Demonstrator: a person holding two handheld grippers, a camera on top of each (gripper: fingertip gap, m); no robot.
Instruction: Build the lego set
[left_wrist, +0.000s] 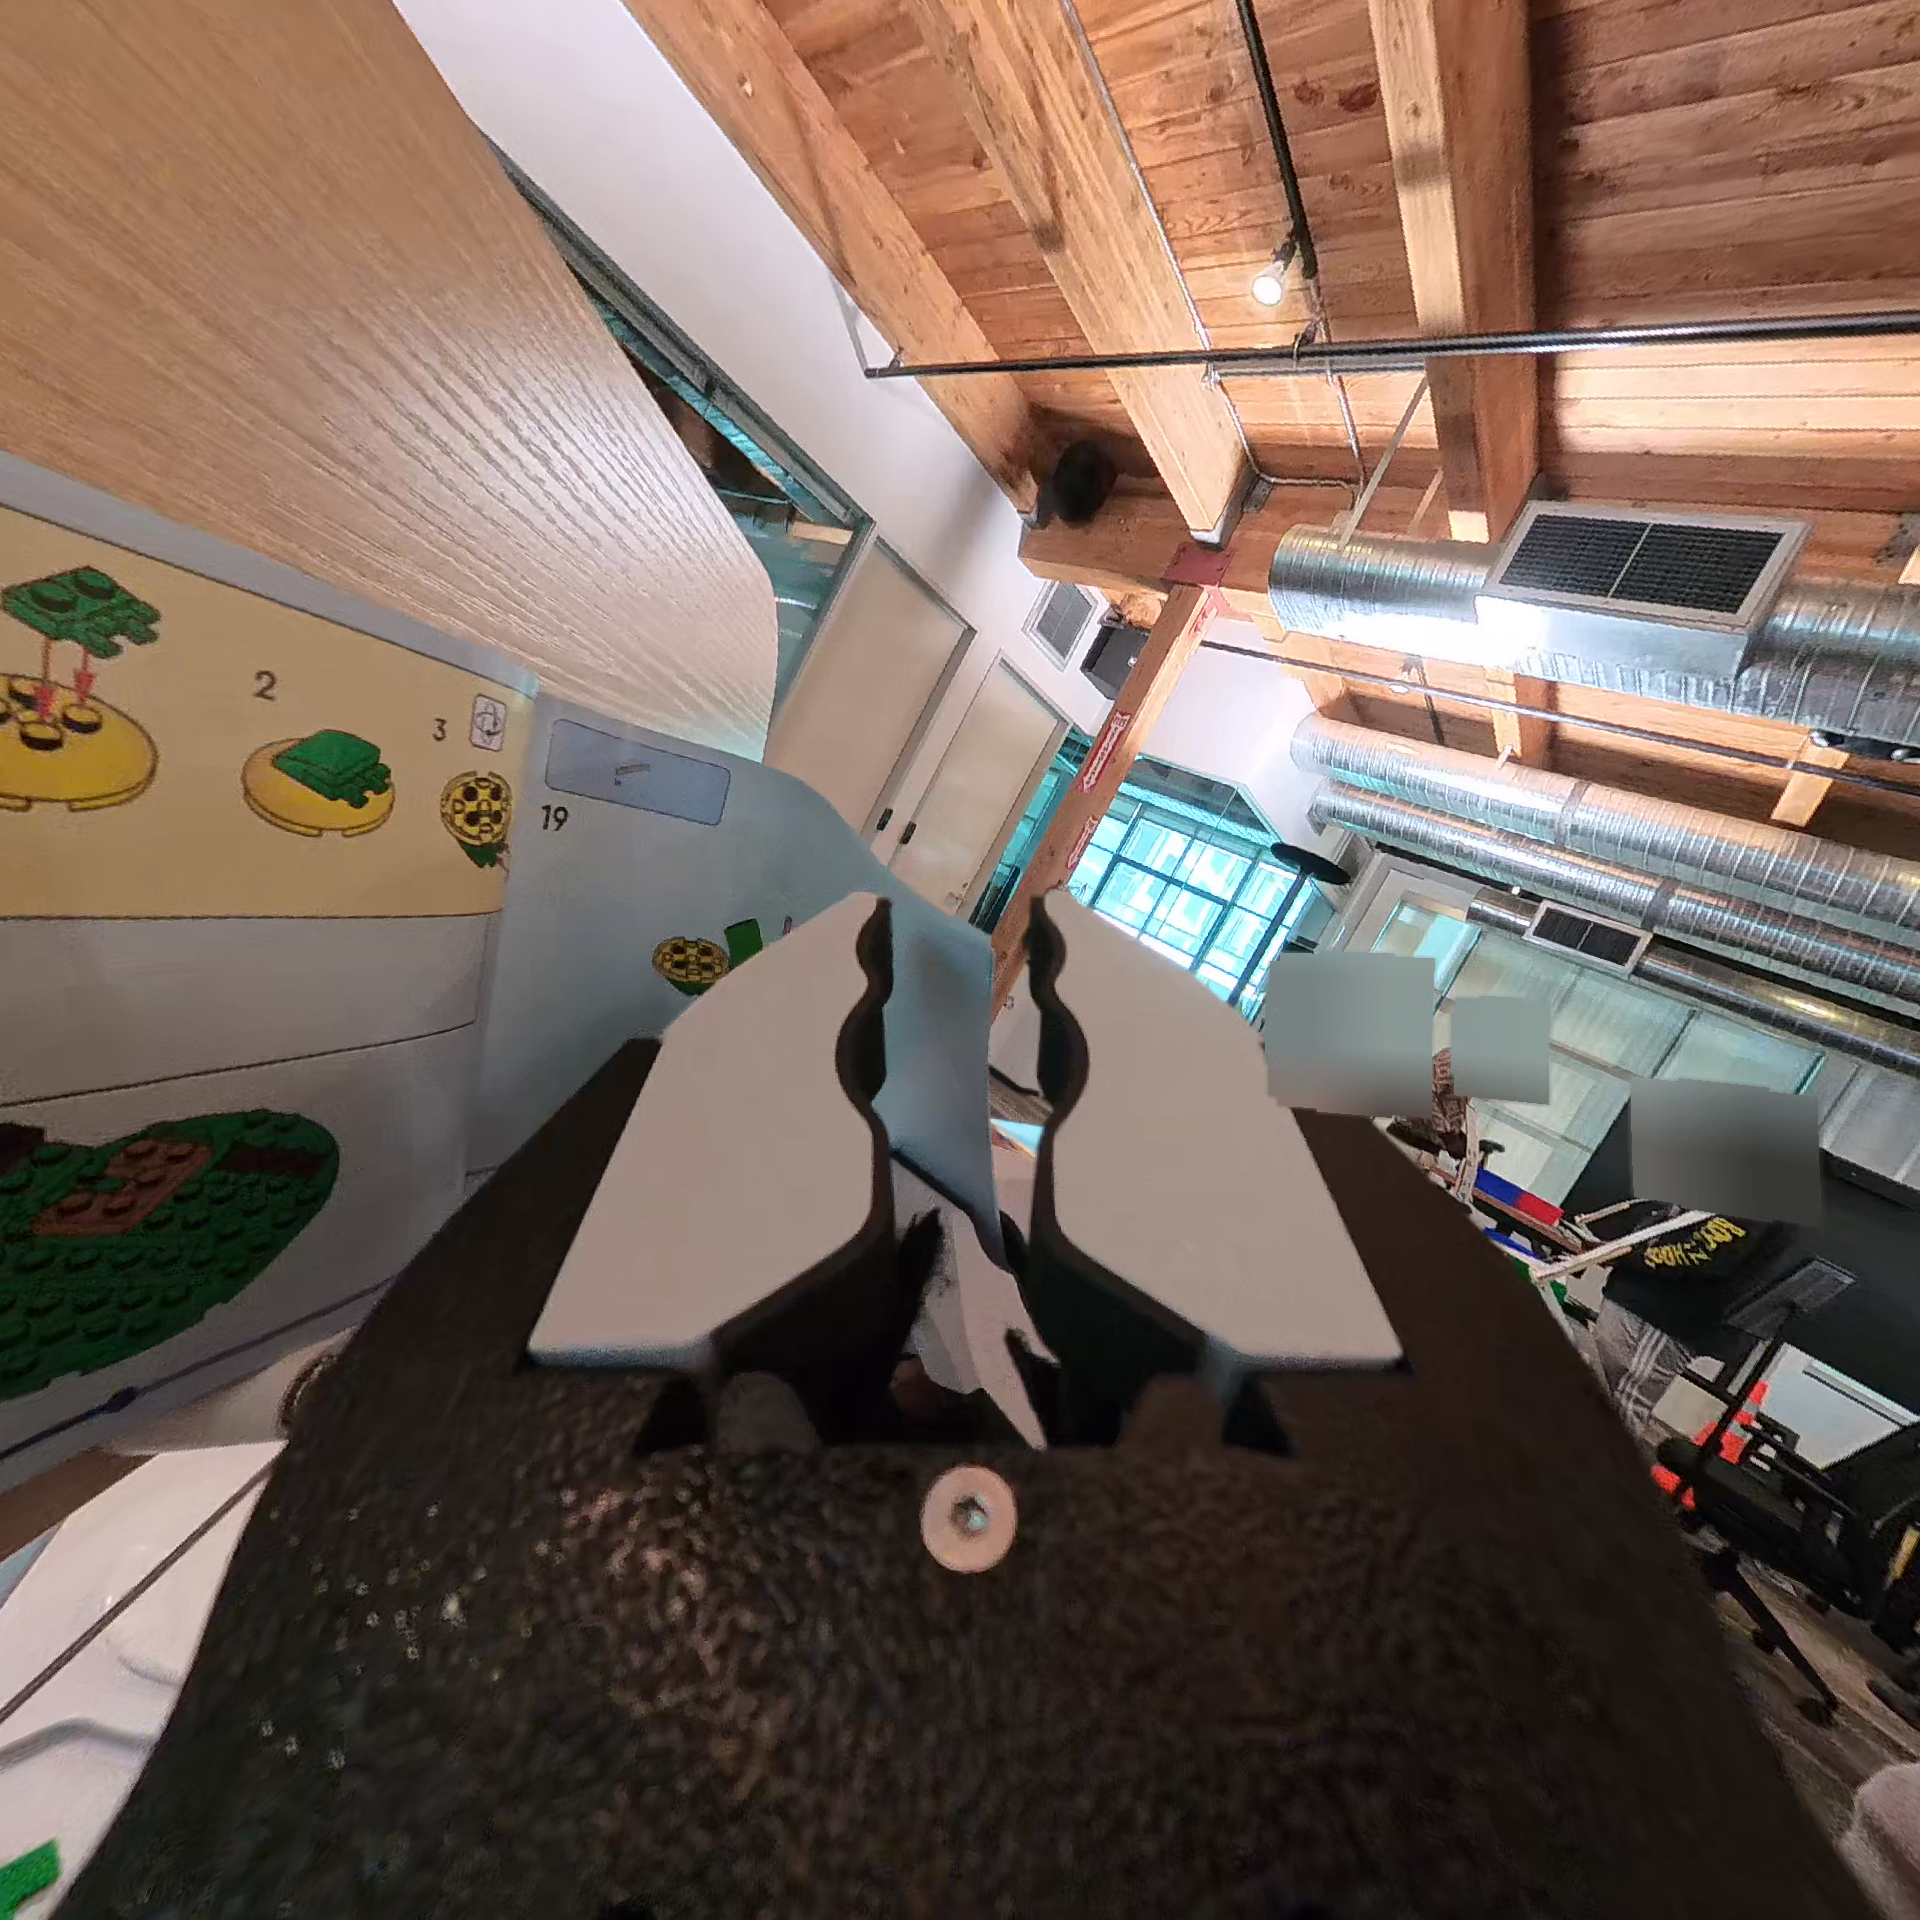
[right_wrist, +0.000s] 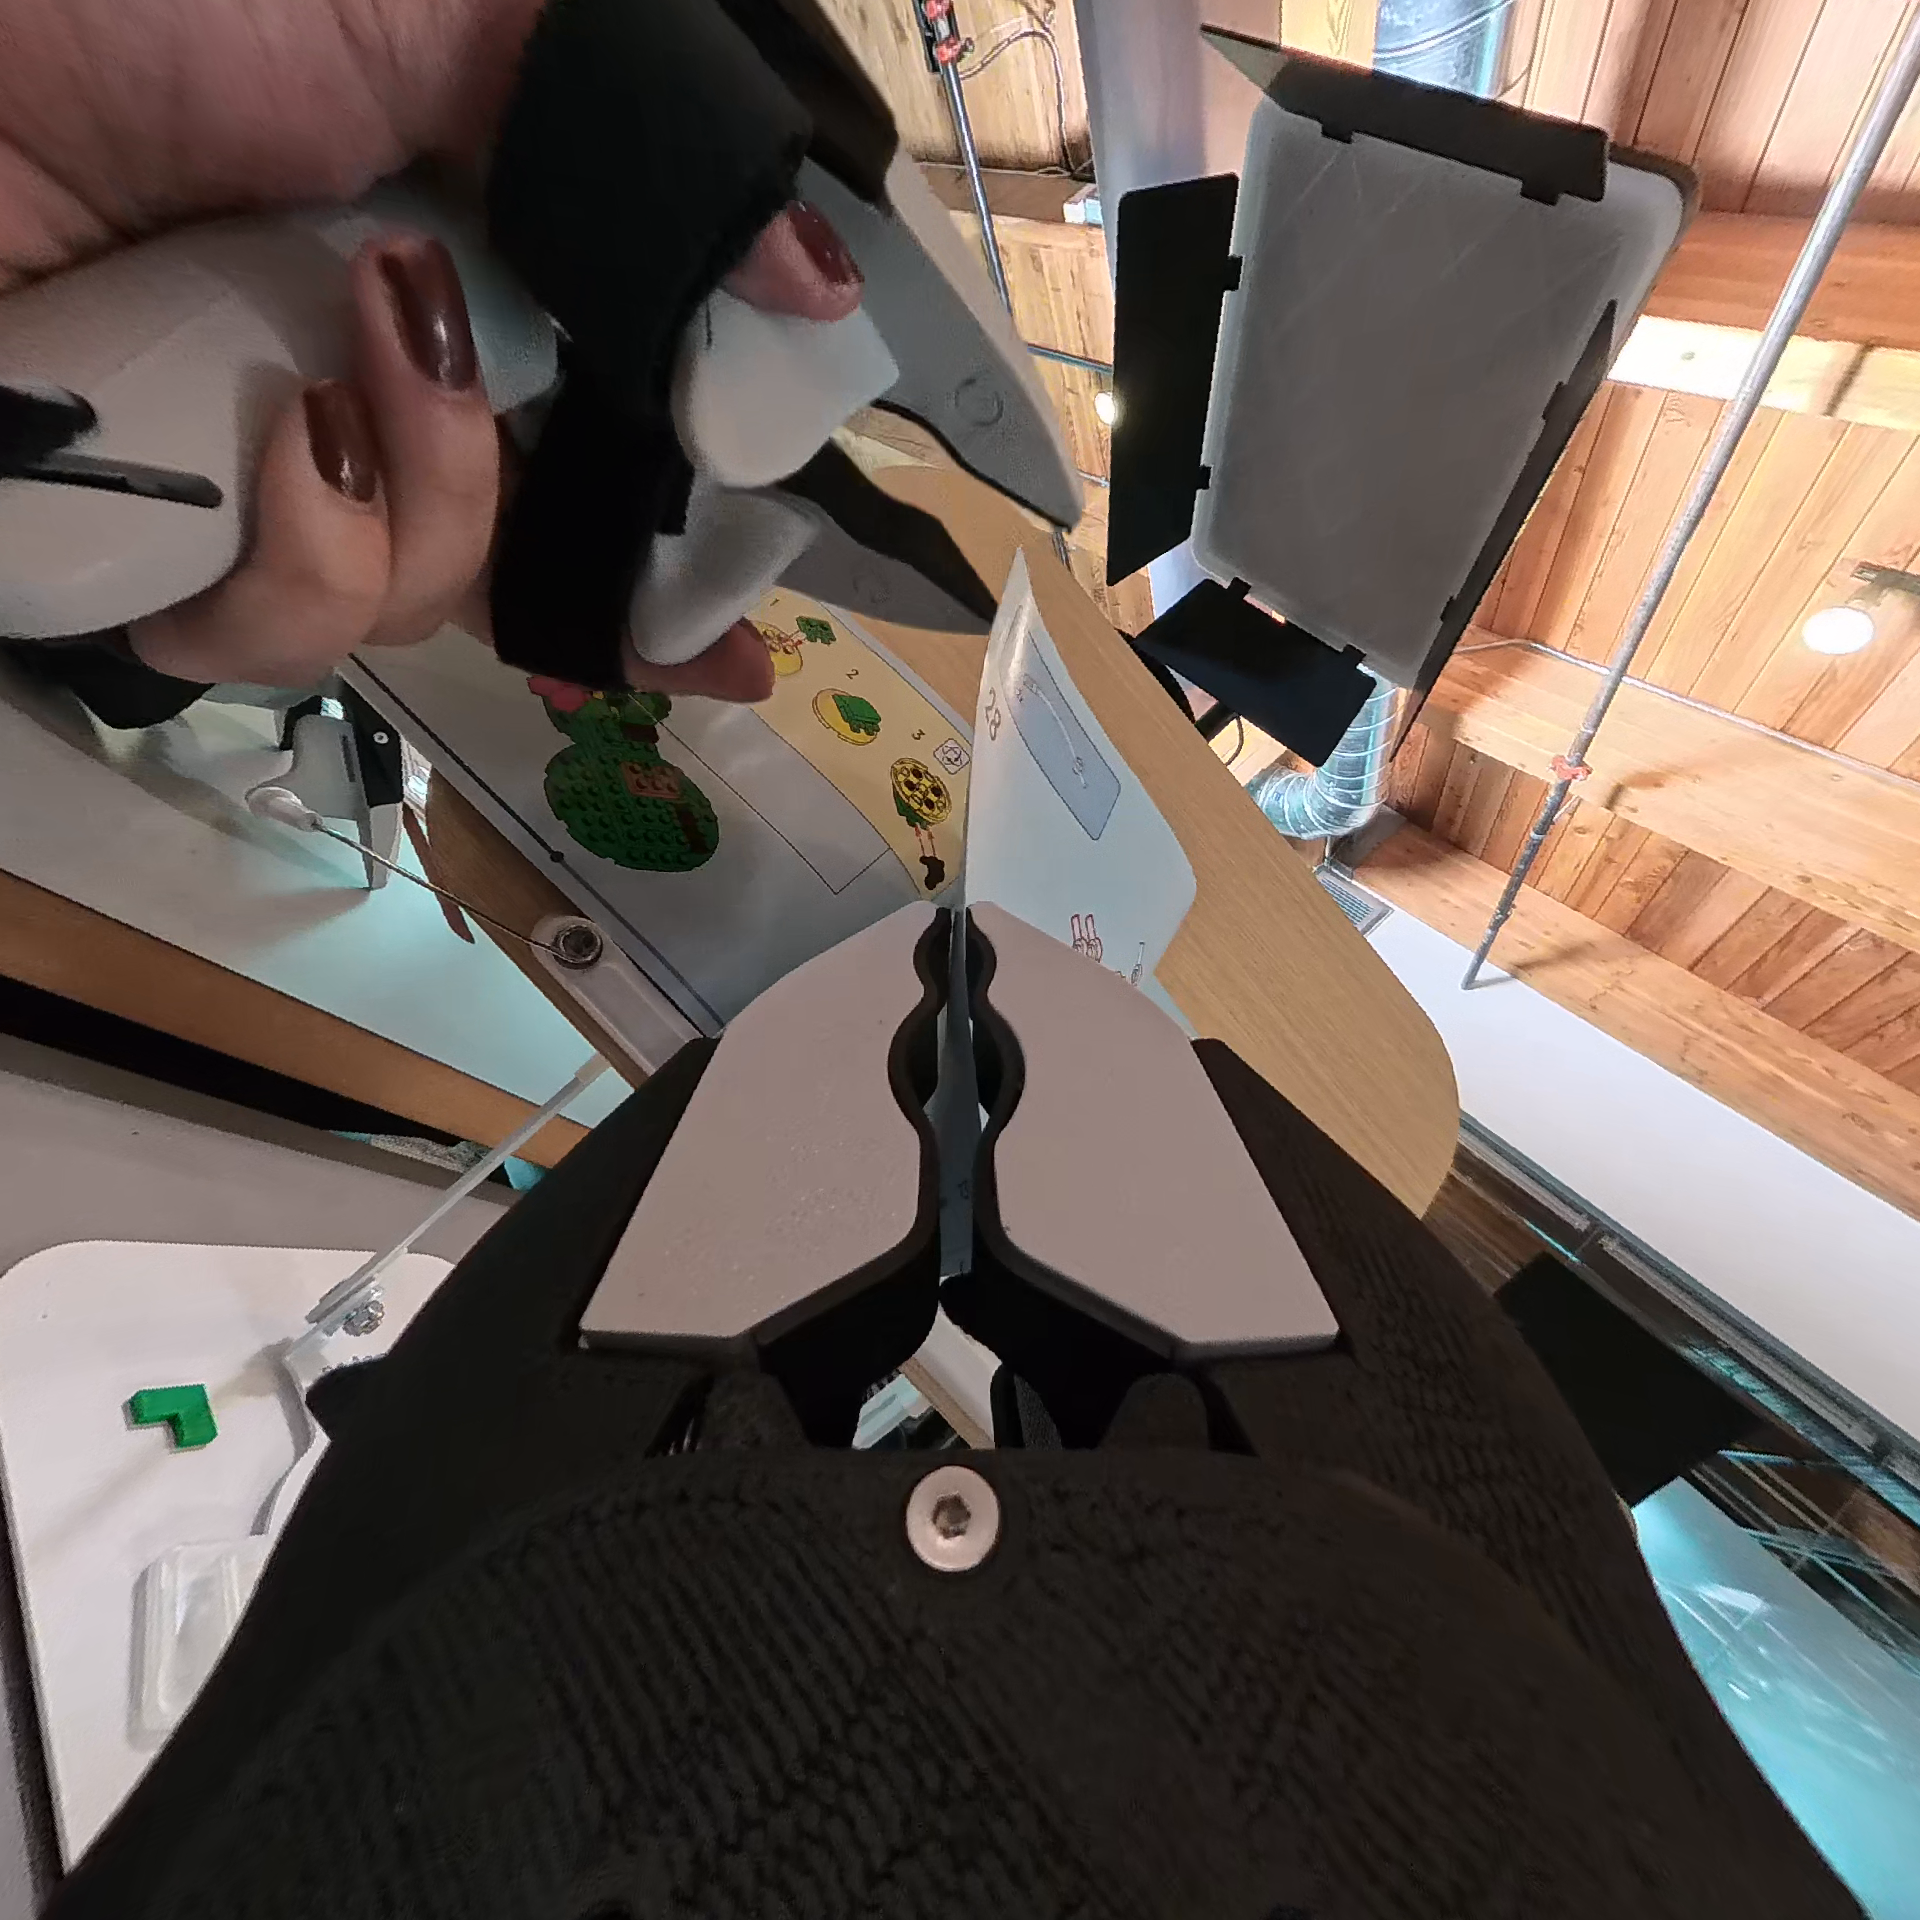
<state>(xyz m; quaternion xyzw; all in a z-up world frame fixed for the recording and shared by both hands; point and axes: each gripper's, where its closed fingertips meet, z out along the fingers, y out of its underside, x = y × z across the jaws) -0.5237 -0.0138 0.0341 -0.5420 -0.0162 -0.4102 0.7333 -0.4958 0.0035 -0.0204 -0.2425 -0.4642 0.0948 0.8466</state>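
- Right gripper (right_wrist: 958, 920): jaws closed on the lower edge of a pale blue-white paper page (right_wrist: 1070, 774), lifted upright from the open instruction booklet (right_wrist: 748, 800).
- Left gripper (left_wrist: 958, 914): jaws parted; the same page's edge (left_wrist: 935, 1049) stands in the gap, not pinched as far as shows. In the right wrist view its tips sit near the page's top corner.
- Hand (right_wrist: 343, 416) wrapped round the left gripper's white handle, black strap across the fingers.
- Booklet: glossy pages with a yellow panel of numbered sub-steps and a drawing of a green studded base; lies on the light wooden counter (right_wrist: 1299, 987).
- Small green L-shaped lego plate (right_wrist: 171, 1418): alone on a white tray (right_wrist: 94, 1558), well apart from the booklet.
- Step, by judgement: turning a page; next, carry it over and flatten it without creasing.
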